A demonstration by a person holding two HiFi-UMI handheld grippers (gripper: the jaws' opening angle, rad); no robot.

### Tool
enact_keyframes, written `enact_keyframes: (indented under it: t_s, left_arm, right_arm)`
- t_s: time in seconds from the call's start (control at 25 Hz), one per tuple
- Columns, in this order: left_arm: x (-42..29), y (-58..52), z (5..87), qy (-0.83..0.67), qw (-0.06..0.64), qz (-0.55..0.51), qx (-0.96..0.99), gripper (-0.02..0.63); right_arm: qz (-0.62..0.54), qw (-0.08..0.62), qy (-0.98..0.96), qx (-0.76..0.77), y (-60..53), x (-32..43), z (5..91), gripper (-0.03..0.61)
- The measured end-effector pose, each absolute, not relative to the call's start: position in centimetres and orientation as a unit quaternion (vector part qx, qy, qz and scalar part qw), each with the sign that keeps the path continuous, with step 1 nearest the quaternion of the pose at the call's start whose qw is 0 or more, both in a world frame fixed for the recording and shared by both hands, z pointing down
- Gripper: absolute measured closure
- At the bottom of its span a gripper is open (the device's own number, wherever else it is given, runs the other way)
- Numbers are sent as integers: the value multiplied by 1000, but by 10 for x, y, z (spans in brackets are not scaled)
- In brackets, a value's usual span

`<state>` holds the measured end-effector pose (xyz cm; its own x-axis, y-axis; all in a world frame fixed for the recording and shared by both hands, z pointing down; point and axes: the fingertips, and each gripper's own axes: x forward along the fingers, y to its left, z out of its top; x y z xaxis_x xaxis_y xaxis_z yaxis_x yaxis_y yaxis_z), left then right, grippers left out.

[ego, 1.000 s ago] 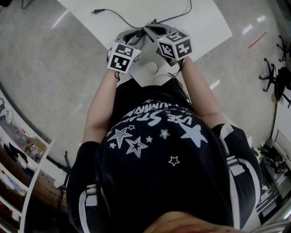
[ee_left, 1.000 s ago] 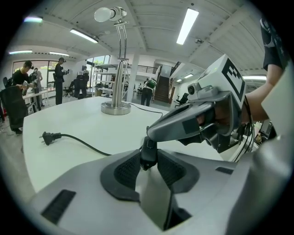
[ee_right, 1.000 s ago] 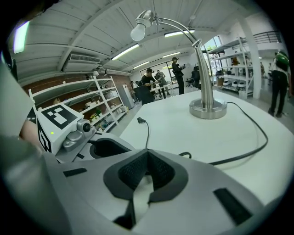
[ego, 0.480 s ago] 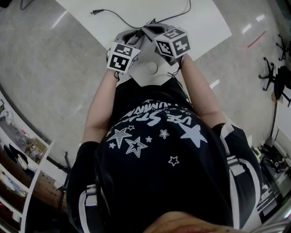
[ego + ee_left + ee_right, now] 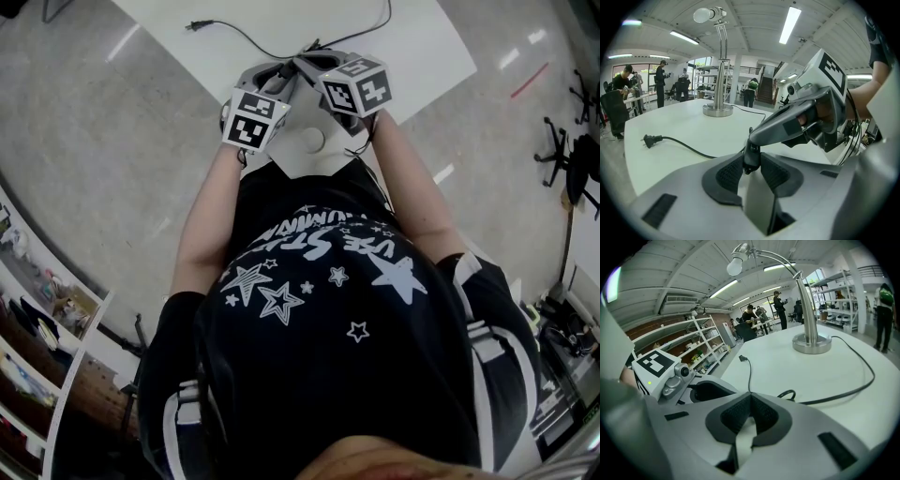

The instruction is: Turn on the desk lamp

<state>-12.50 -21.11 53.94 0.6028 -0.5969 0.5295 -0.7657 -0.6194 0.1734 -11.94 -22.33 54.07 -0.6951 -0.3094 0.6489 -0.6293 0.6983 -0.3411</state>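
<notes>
The desk lamp (image 5: 721,61) stands at the far side of the white table (image 5: 684,126), its chrome stem curved and its bulb (image 5: 701,15) unlit. The lamp (image 5: 806,310) also shows in the right gripper view. Its black cord runs toward me and ends in a loose plug (image 5: 649,139). My left gripper (image 5: 751,161) is shut on the cord's black inline switch (image 5: 749,157). The right gripper (image 5: 753,143) comes in from the right, its shut tip pressing on top of that switch. In its own view the right gripper (image 5: 750,401) shows pads meeting with nothing between them.
The plug (image 5: 742,358) lies unplugged near the table's left edge. People stand by desks in the background (image 5: 661,84), and shelves (image 5: 693,348) line the wall. In the head view both marker cubes (image 5: 253,120) sit close together at the table's near edge (image 5: 309,164).
The right gripper has edged slightly up and left in the head view. The left gripper holds still.
</notes>
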Motion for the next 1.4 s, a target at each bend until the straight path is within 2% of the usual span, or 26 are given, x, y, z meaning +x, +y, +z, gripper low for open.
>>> enact_keyframes:
  t_s: [0.28,0.52,0.84,1.4]
  left_arm:
    - [-127,-208,541,-404,206,212,866,480]
    - [-131,-206,535,-420,231,175,860,480]
    - [-148,-183,528,-444,233,156,851,480]
    - [-170,-138,461,-557,214,78,799,480]
  right_arm:
    - [275,270,-884,266,-221,-118,538,574]
    - [291,193,-892,287,-234,-101,511,574]
    - [292,187,-895,281,-221,-97,500,574]
    - [287,185,-914,218,-193,-82,482,574]
